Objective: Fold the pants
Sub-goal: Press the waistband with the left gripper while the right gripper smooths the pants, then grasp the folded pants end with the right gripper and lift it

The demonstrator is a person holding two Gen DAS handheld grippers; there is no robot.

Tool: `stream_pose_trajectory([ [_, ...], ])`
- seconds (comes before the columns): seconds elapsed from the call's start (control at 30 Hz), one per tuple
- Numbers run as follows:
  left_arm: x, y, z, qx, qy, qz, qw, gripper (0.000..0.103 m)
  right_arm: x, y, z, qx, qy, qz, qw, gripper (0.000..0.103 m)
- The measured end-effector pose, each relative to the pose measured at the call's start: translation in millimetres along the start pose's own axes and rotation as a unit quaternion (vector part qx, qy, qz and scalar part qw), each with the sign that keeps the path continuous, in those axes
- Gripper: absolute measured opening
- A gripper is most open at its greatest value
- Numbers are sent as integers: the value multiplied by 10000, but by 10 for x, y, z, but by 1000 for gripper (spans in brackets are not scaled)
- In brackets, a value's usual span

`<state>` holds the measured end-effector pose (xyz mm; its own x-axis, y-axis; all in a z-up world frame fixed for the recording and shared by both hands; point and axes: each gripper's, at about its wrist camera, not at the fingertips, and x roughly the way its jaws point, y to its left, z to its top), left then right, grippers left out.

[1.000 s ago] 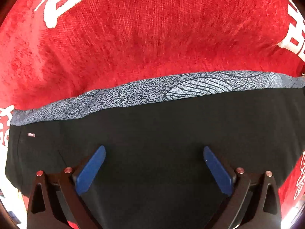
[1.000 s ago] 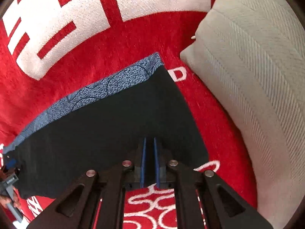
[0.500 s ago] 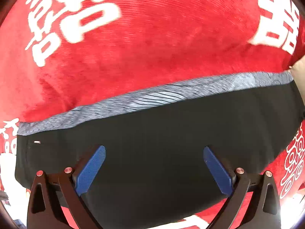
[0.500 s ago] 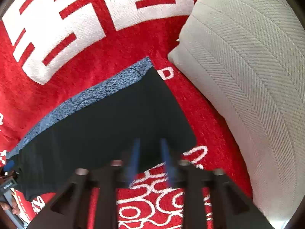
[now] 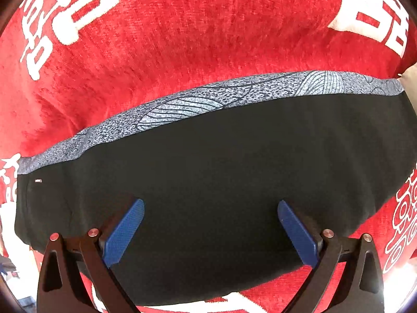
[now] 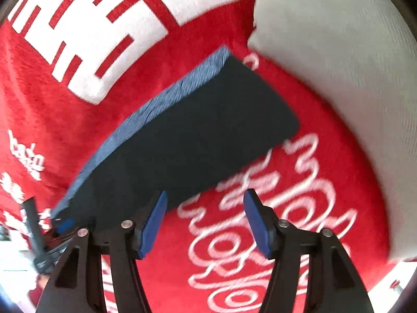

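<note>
Right gripper (image 6: 204, 206): jaws have just been opening, now moderately apart, nothing between the blue pads (image 6: 153, 224); only red blanket (image 6: 320, 172) shows in the gap. Near edge of the folded pants (image 6: 198, 135) sits just past the left pad tip, not gripped. View is motion-blurred.

Left gripper (image 5: 209, 214): jaws wide, pads clear of fabric, hovering over the pants (image 5: 221, 182).

Pants lie flat, folded, black side up, with a blue-grey patterned strip (image 5: 182, 104) showing along the far edge. They rest on the red blanket with white characters. Grey-white pillow (image 6: 338, 52) to the right, close to the pants' far right corner. Left gripper also shows at the right view's lower left.
</note>
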<state>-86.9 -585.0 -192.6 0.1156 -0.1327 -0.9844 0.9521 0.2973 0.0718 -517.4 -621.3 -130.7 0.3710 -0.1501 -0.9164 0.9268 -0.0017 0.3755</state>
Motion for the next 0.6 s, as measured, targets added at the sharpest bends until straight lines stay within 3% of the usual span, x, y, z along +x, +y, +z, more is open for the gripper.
stream_pose_trajectory([
  [0.2, -86, -321, -88, 100, 8, 89, 9999, 103, 149, 53, -327, 321, 250, 307, 9987, 65],
  [0.4, -124, -596, -162, 113, 20, 118, 9999, 103, 327, 8, -354, 478, 354, 480, 9971, 65],
  [0.6, -302, -831, -109, 205, -166, -157, 9995, 103, 316, -207, -366, 927, 61, 1071, 9899, 65],
])
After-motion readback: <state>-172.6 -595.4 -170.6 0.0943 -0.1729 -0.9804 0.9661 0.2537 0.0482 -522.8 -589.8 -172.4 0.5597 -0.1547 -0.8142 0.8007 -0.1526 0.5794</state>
